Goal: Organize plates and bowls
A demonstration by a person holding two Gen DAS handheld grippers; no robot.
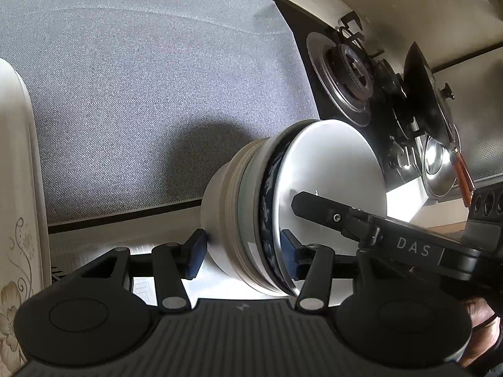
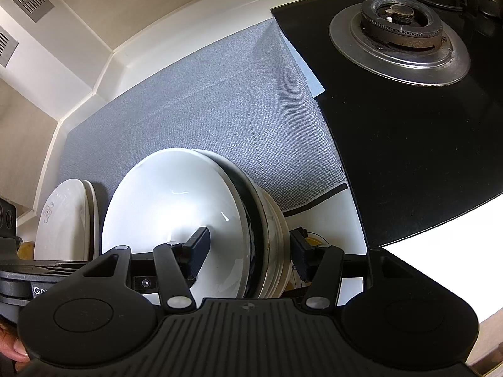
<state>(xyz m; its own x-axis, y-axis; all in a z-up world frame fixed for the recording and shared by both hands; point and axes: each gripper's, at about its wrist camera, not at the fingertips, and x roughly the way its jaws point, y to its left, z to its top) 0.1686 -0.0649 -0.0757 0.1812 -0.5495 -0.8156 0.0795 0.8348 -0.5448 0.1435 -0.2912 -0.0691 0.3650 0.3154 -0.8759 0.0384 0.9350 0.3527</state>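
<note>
Both fingers pairs (image 1: 243, 253) (image 2: 248, 251) clamped across stacked bowls (image 1: 314, 188), stack between pads, above grey mat (image 1: 157, 94)

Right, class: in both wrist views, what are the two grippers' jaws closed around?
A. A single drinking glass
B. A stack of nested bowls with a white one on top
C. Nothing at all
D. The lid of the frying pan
B: the left gripper and the right gripper each have jaws on either side of the stack of bowls, gripping its rims.
</note>
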